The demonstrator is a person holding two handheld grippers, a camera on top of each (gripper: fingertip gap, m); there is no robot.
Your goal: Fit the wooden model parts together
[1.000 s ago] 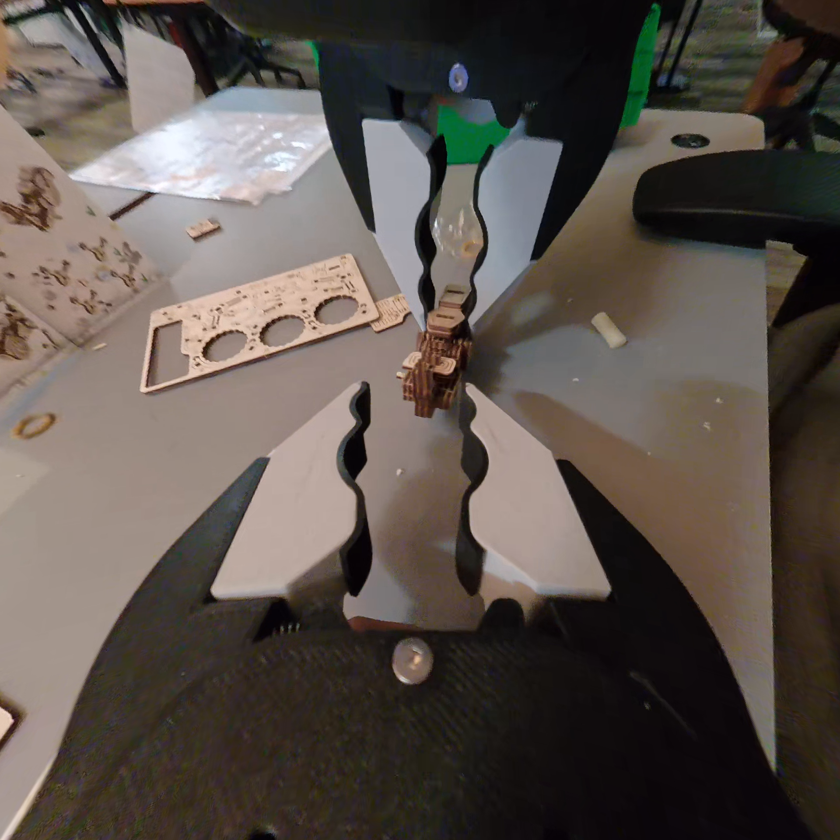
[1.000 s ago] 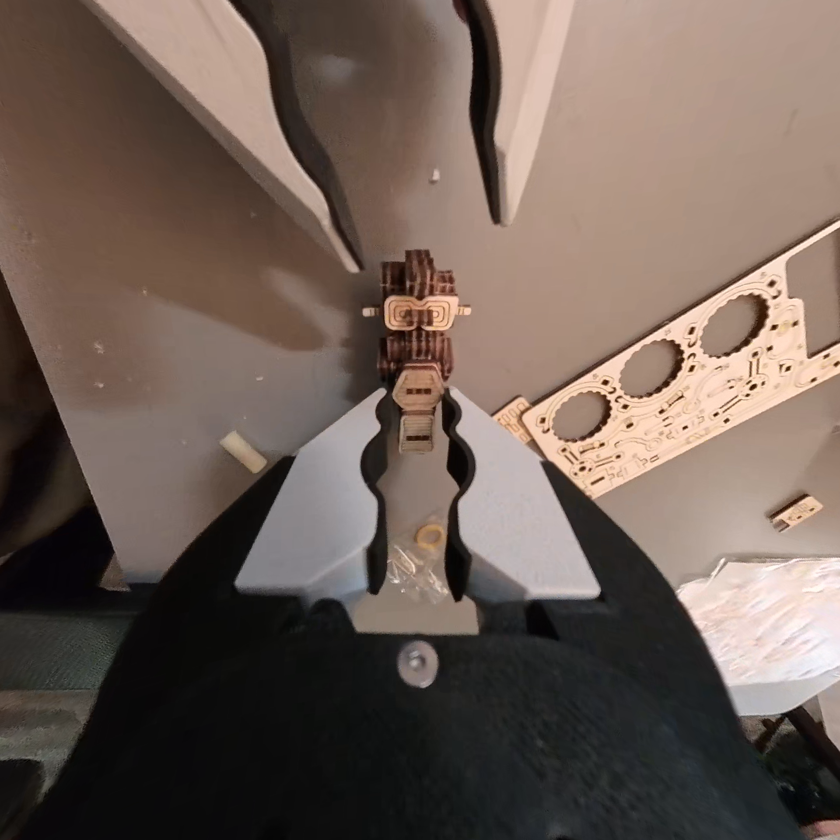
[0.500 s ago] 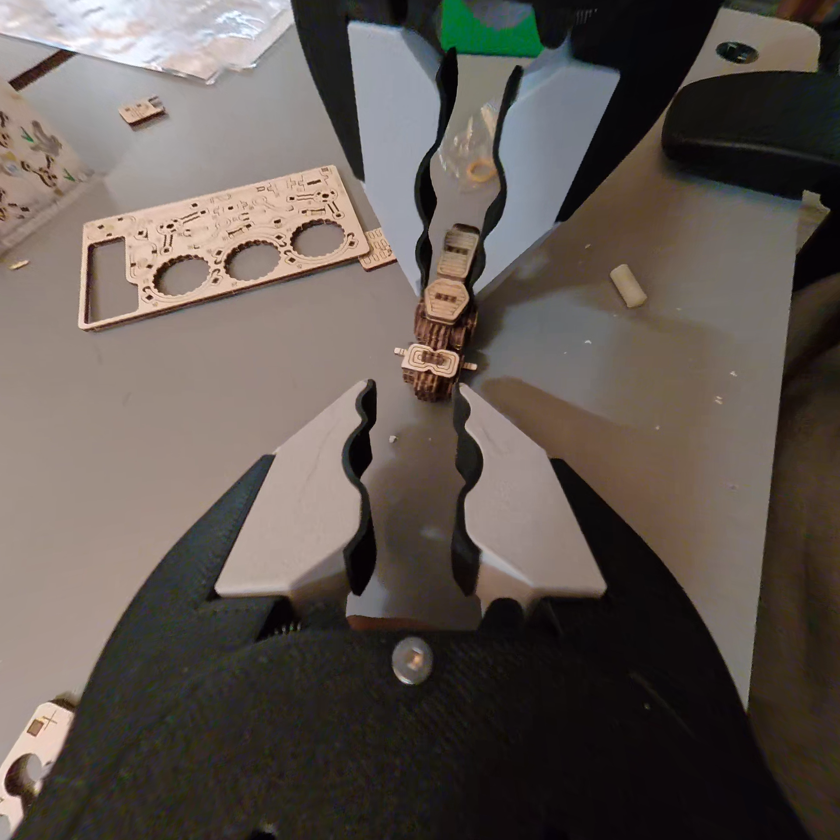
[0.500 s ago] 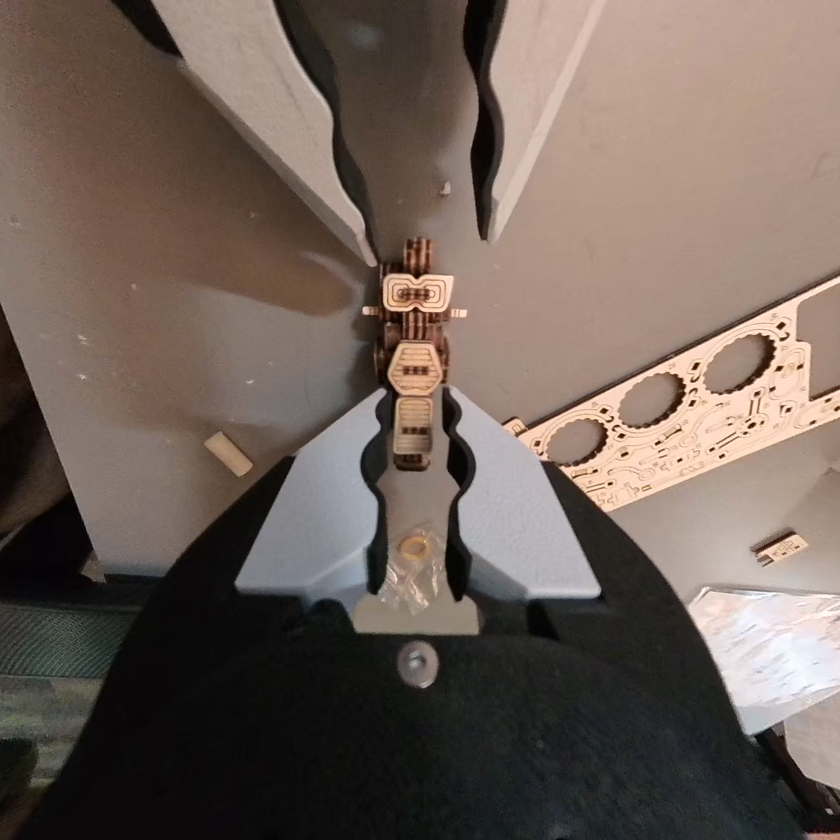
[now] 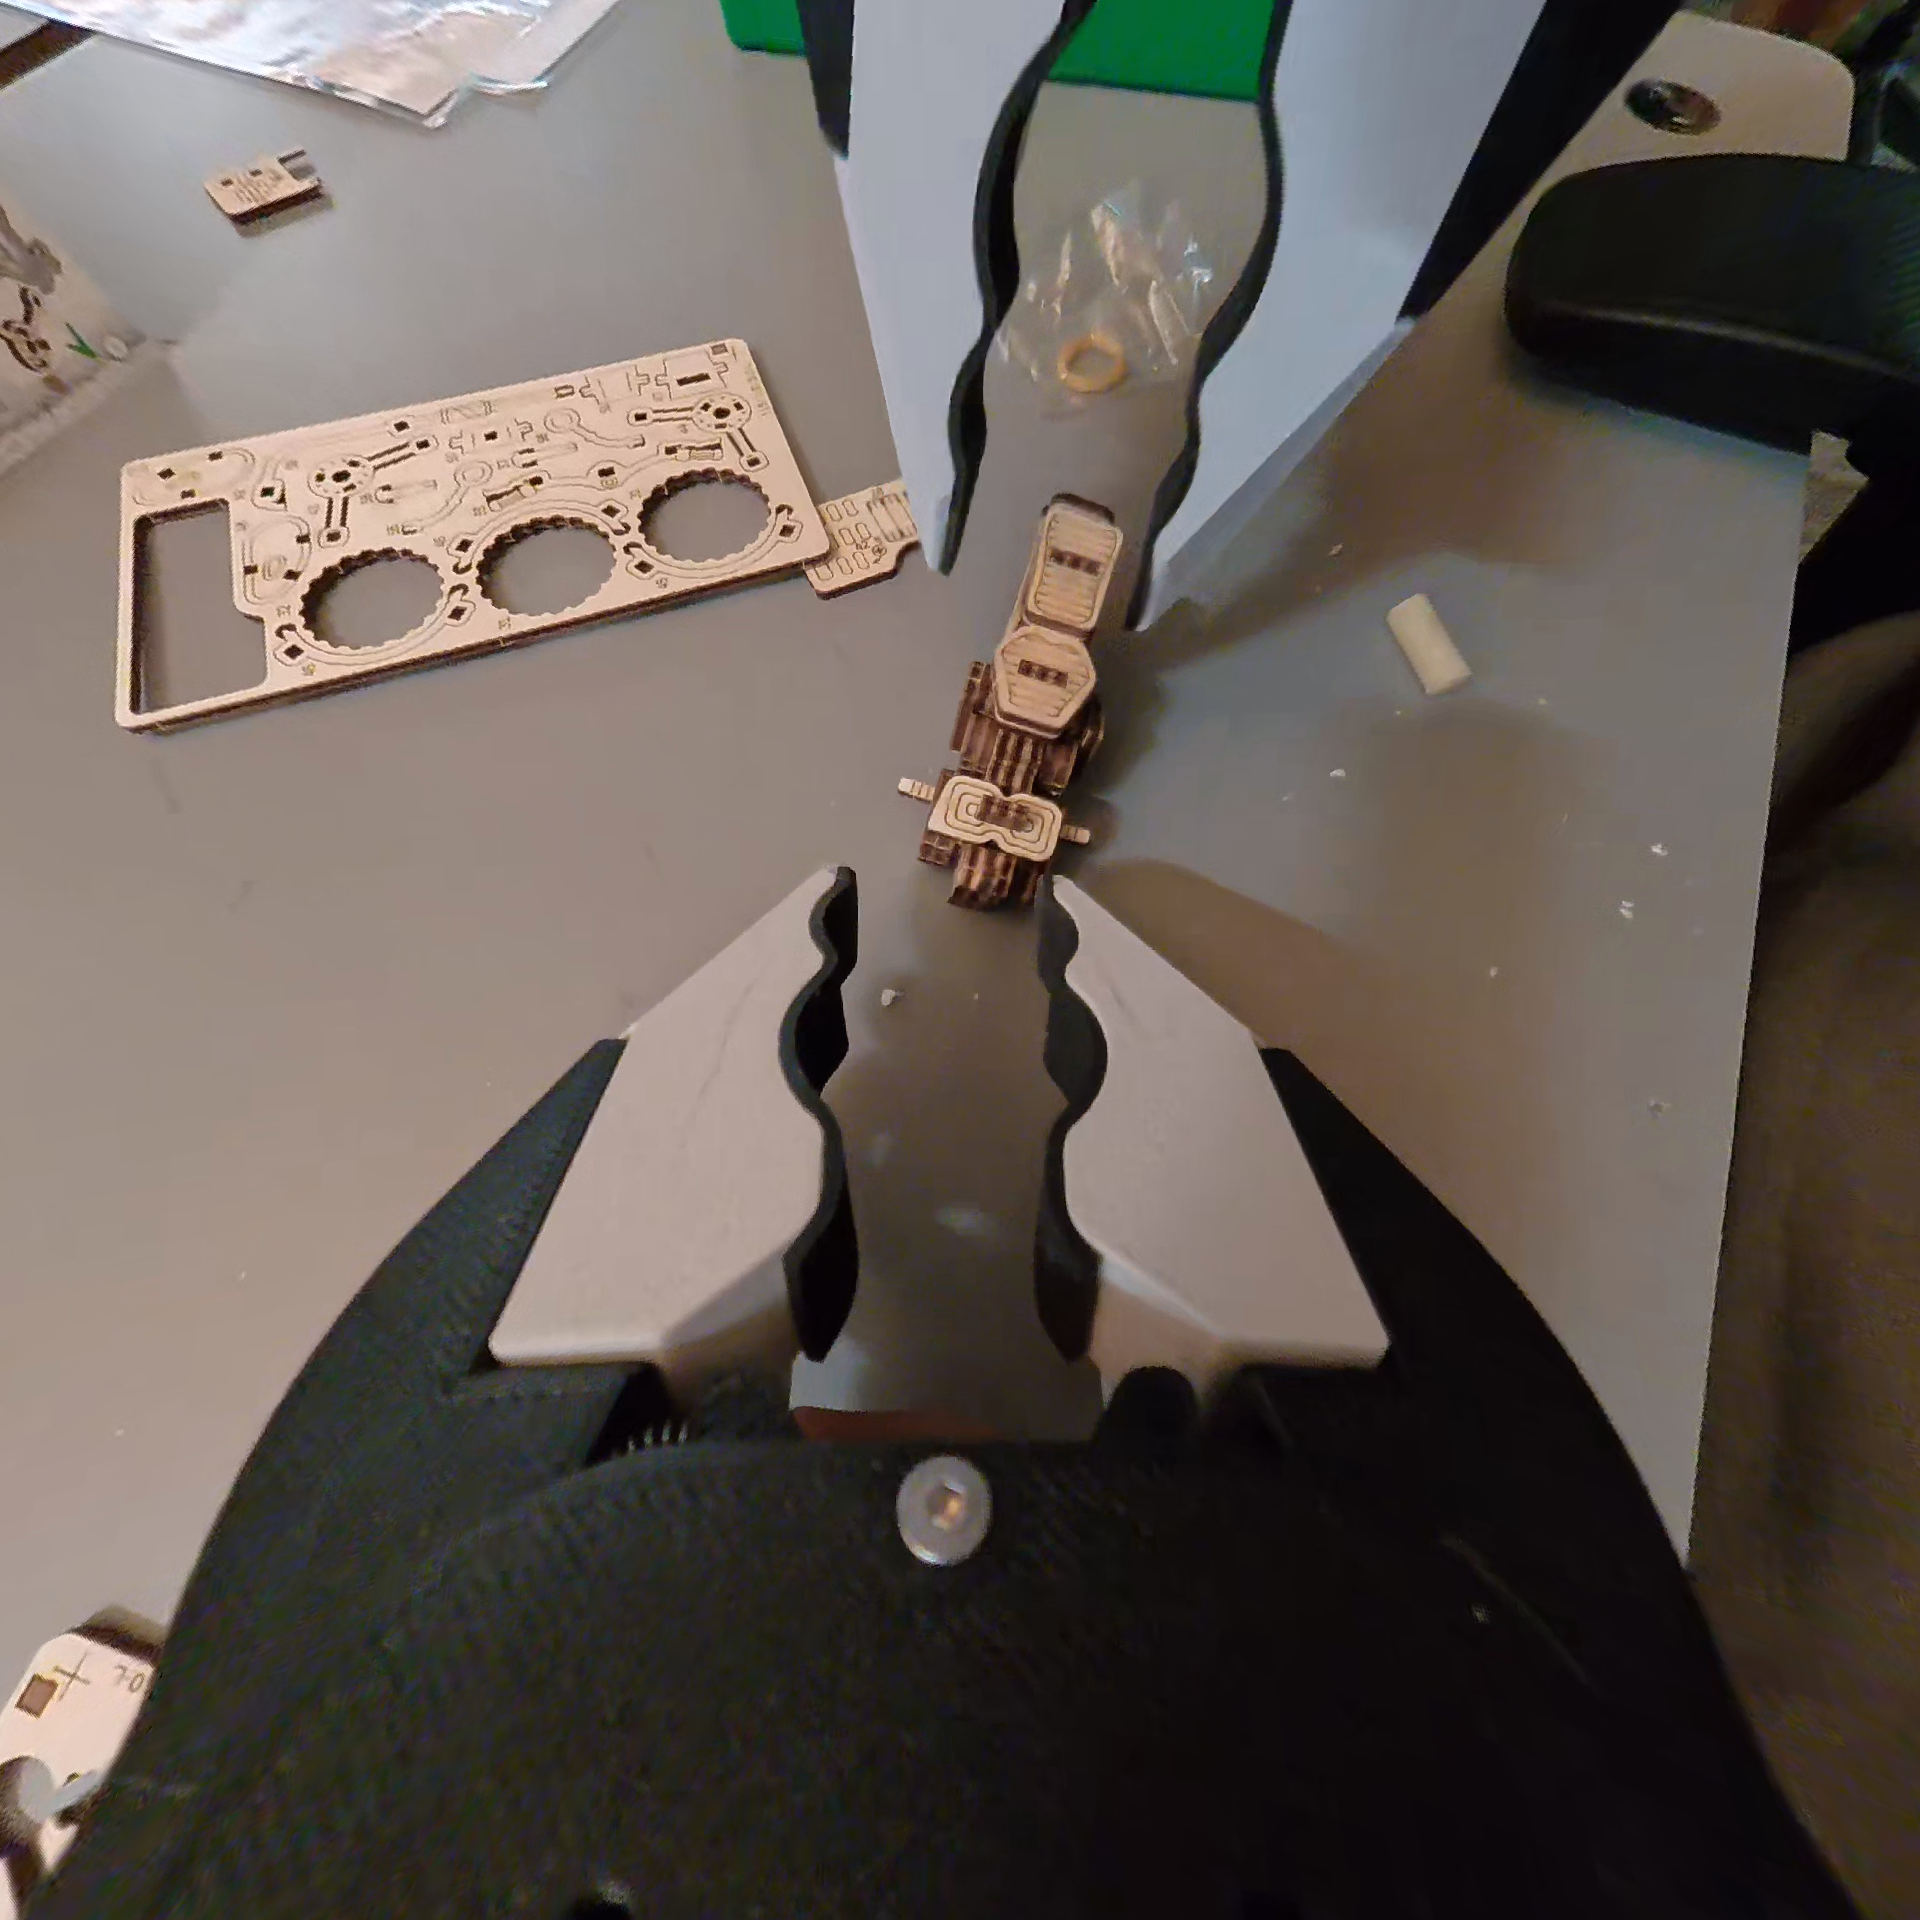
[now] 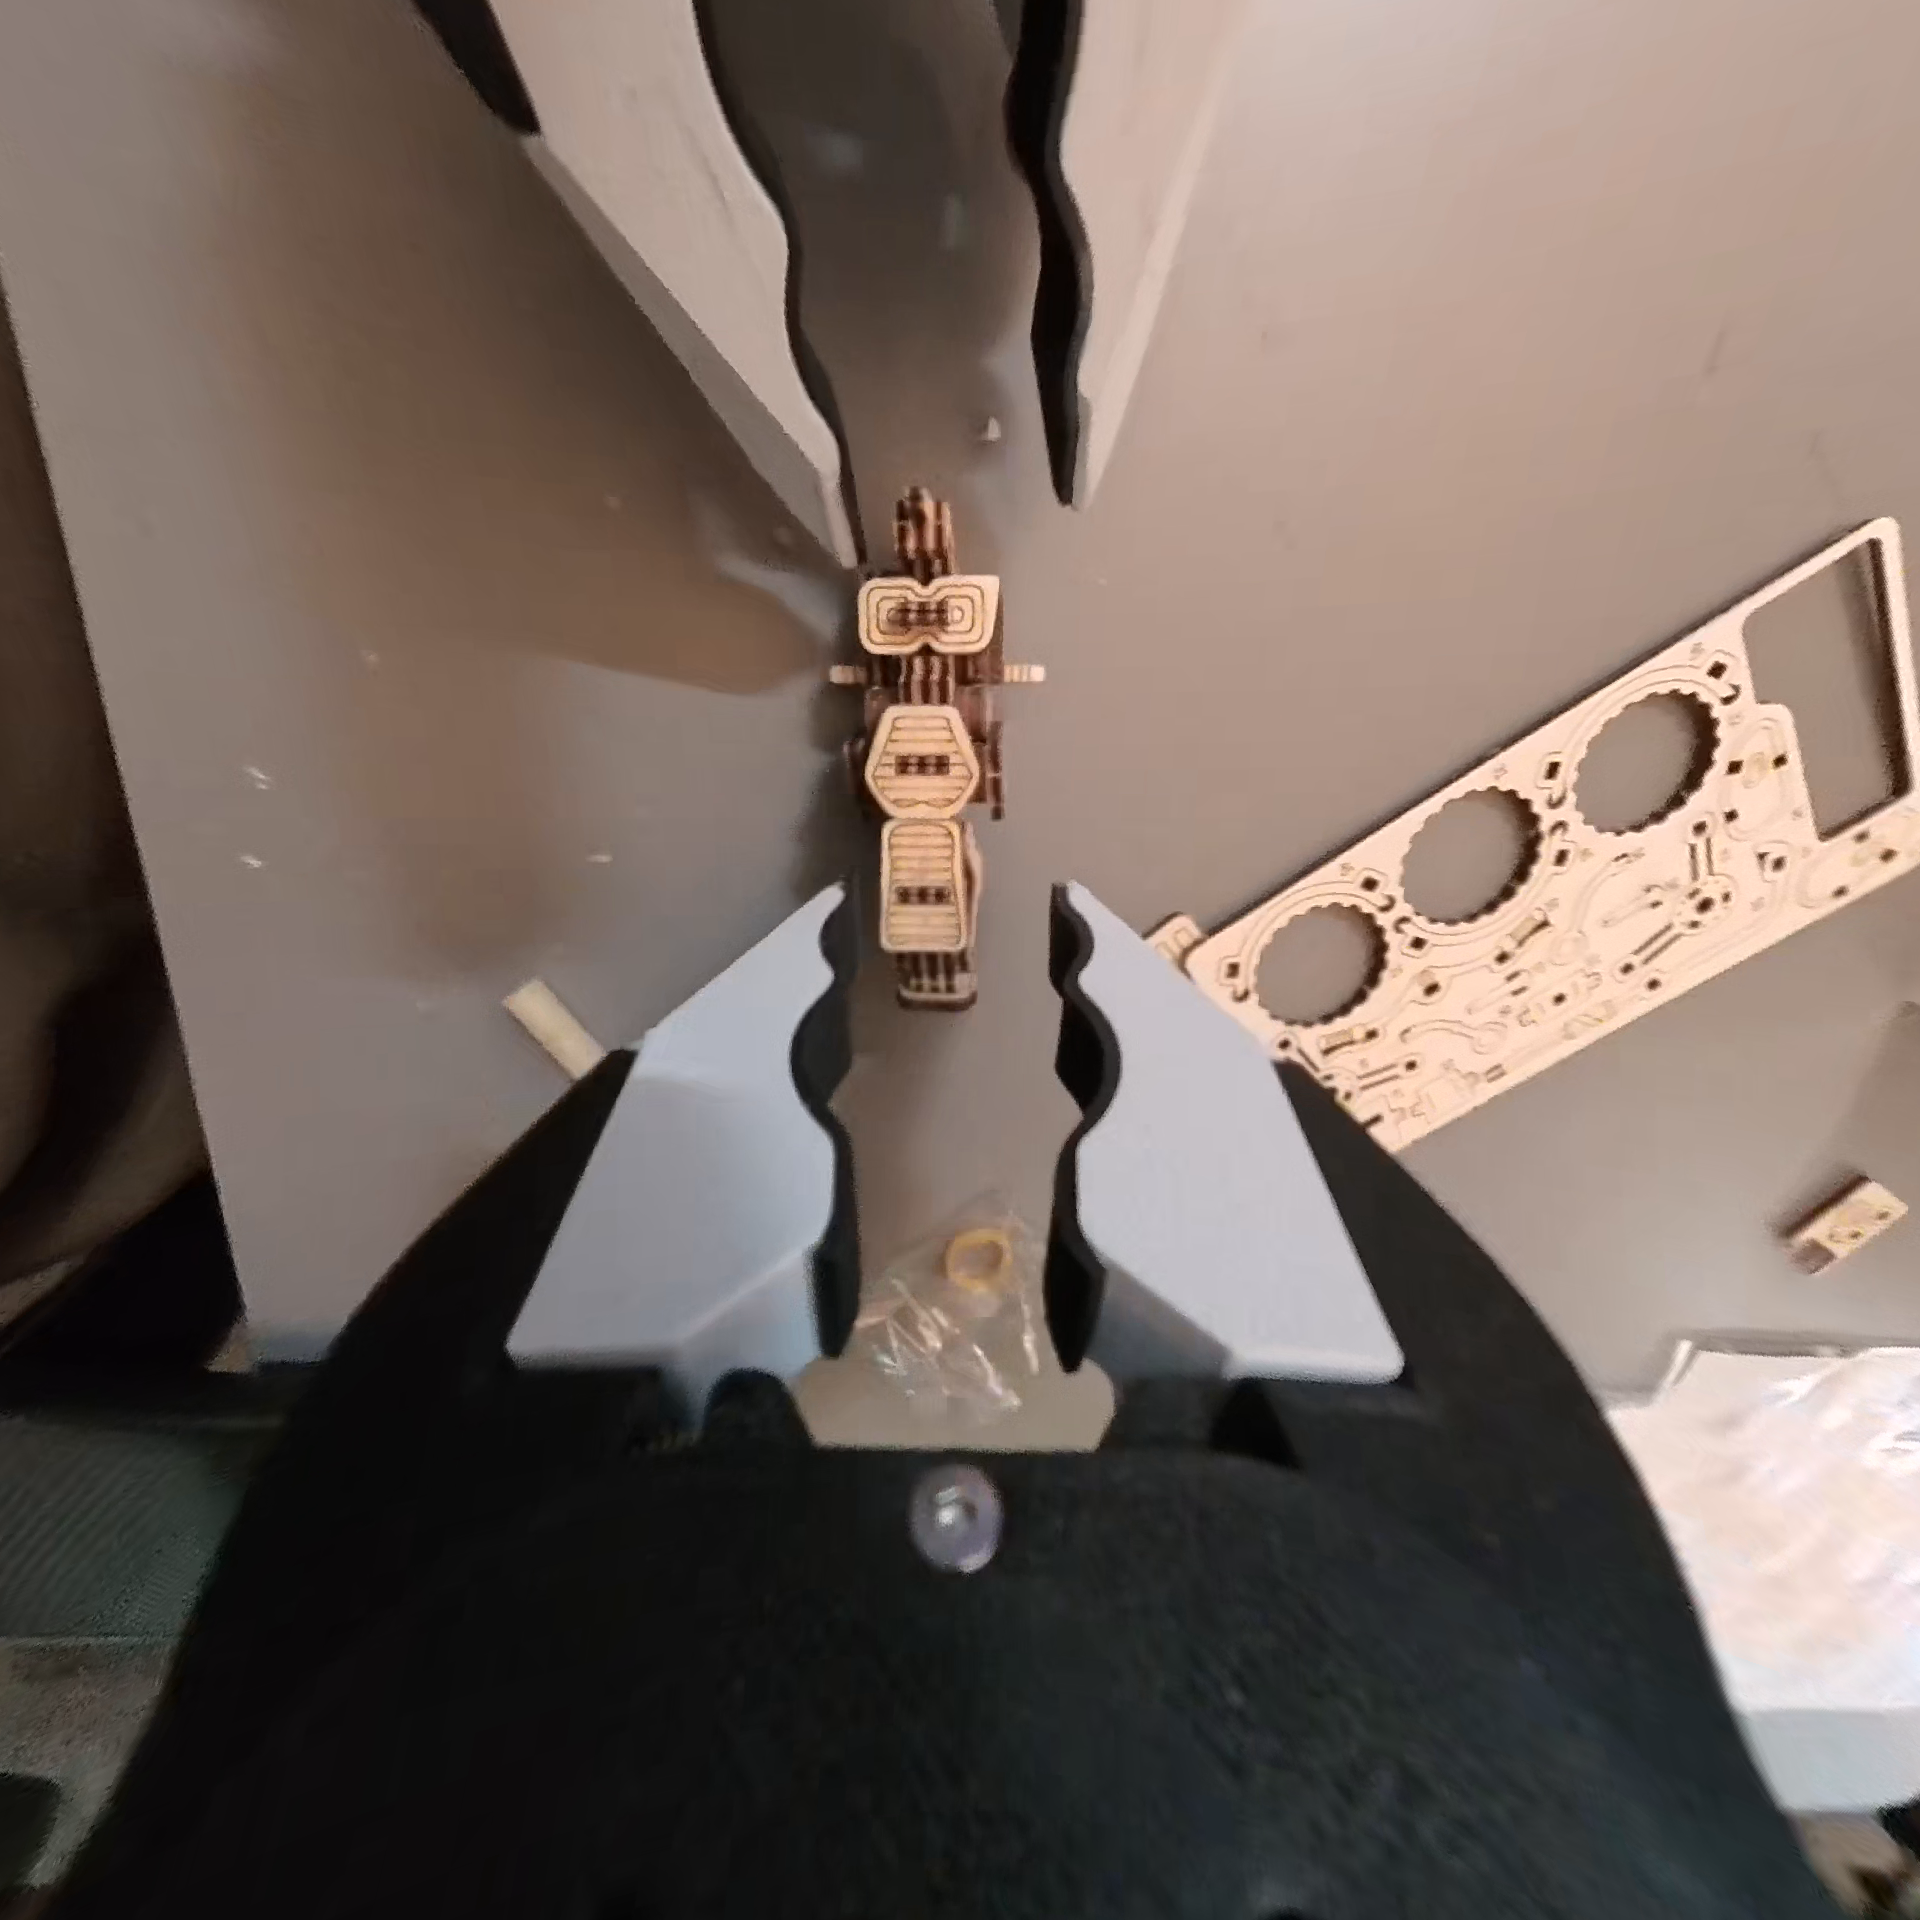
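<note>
Wooden model (image 5: 1023, 717), a small stack of layered plywood pieces, lies flat on the grey bench (image 5: 468, 935) between your two tools, which face each other tip to tip. Your left tool (image 5: 948, 896) has its jaws spread wide with nothing between them; its right fingertip sits just beside the model's near end, and whether it touches cannot be told. Your right tool (image 6: 948, 906) is also spread wide and holds nothing; the model's far end lies between its fingertips, closer to one finger, with a gap on the other side.

To one side on the bench lies a flat wooden parts sheet (image 5: 457, 540) with three round toothed holes and a rectangular cutout. A small loose wooden piece (image 5: 260, 189) rests farther off, near a crinkled silvery sheet (image 5: 312, 52). A clear plastic bag (image 6: 951, 1320) with a small yellowish ring lies between the right tool's fingers, close to its base. A short white cylinder (image 5: 1429, 642) lies on the bench on the other side of the model, well apart from it.
</note>
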